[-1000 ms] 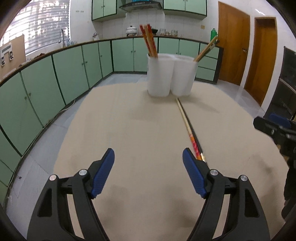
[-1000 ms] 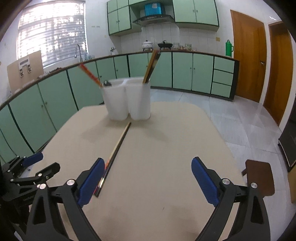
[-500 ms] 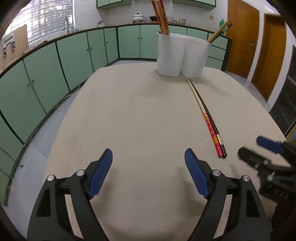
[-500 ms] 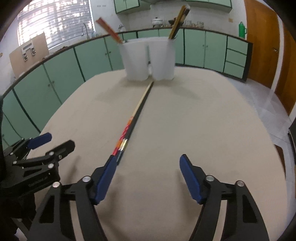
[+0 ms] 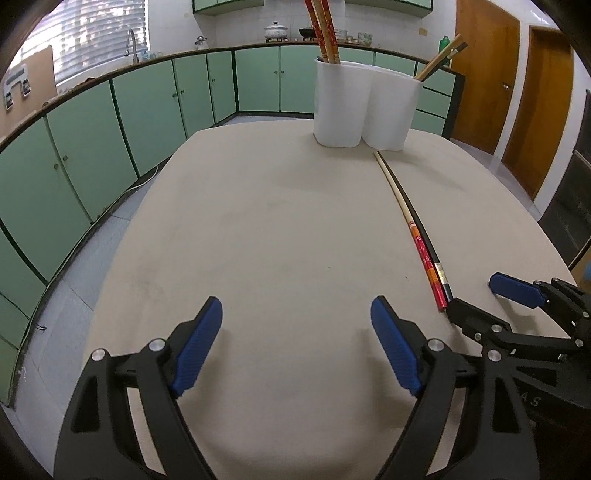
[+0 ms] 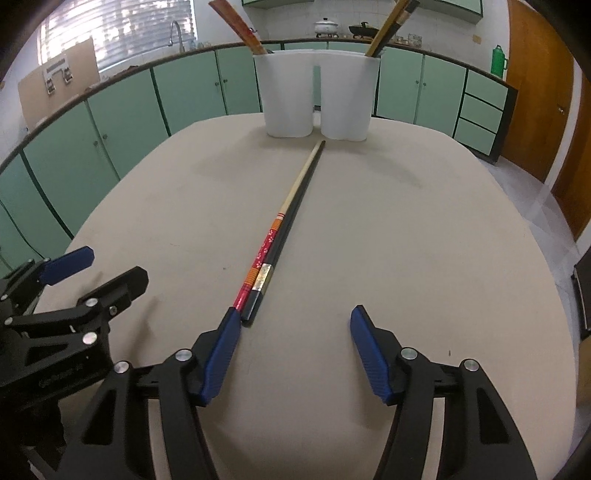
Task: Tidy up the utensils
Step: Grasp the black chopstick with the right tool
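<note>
A red-patterned chopstick (image 6: 263, 253) and a black chopstick (image 6: 287, 236) lie side by side on the beige table (image 6: 406, 236), pointing at a white two-compartment holder (image 6: 317, 98) at the far edge. The holder's left cup has red chopsticks (image 5: 325, 26), its right cup dark and wooden ones (image 5: 441, 59). My right gripper (image 6: 293, 325) is open and empty, its left finger beside the chopsticks' near ends. My left gripper (image 5: 297, 317) is open and empty over bare table, left of the chopsticks (image 5: 424, 251).
Green kitchen cabinets (image 5: 147, 99) curve round the left and back under a counter with a sink tap (image 5: 131, 40). Wooden doors (image 5: 480, 74) stand at the right. The table's edges drop to a tiled floor (image 5: 74, 280).
Both grippers have dropped lower and closer to the table. My right gripper has come up to the near ends of the two chopsticks. Both stay open.
</note>
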A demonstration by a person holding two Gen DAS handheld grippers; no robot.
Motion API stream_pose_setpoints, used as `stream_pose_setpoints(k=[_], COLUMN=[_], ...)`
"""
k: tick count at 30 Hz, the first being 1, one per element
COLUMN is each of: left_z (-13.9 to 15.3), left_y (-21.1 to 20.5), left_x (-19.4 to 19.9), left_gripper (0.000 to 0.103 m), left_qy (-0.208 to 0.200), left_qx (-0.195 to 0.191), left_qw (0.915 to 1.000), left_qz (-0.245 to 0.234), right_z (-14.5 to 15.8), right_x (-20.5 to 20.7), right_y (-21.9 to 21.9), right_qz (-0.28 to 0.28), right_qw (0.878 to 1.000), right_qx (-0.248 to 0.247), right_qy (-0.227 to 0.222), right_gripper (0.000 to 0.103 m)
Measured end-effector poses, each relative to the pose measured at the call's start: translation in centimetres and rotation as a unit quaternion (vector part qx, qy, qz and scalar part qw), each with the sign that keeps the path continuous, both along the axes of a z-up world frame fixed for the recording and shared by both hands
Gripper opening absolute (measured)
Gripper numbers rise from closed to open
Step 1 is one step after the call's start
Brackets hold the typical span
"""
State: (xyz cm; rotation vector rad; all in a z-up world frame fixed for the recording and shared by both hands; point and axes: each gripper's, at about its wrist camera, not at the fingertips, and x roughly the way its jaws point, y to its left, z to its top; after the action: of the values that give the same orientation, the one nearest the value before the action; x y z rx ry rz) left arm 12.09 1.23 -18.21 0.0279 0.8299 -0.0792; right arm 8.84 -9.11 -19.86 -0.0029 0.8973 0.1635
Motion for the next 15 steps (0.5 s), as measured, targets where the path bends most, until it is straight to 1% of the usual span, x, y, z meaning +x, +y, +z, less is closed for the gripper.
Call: stream_pose_setpoints(k=[5, 8, 10, 12, 15], left_z=[-0.1, -0.2, -0.2, -0.3, -0.3], left_y=[0.0, -0.2, -0.3, -0.4, -0.4], left_x=[0.1, 0.1, 0.2, 0.2, 0.2], left_gripper=[0.081, 0.081, 0.081, 0.081, 0.081], left_qy=[0.002, 0.002, 0.002, 0.002, 0.001], left_qx=[0.0, 0.002, 0.003, 0.004, 0.004], left_qw=[1.0, 1.0, 1.0, 1.0, 1.0], left_qz=[0.0, -0.001, -0.002, -0.003, -0.001], right_z=[0.0, 0.1, 0.3, 0.4, 0.4], right_x=[-0.2, -0.4, -0.5, -0.6, -0.6], right_y=[-1.3, -2.8, -3.5, -3.6, -3.0], right_qz=[-0.019, -0.037, -0.038, -0.034, -0.021], right_qw=[1.0, 0.999, 0.999, 0.999, 0.999], right_qx=[-0.003, 0.011, 0.031, 0.04, 0.043], right_qy=[0.0, 0.001, -0.001, -0.004, -0.007], right_gripper=[0.061, 0.061, 0.06, 0.057, 0.054])
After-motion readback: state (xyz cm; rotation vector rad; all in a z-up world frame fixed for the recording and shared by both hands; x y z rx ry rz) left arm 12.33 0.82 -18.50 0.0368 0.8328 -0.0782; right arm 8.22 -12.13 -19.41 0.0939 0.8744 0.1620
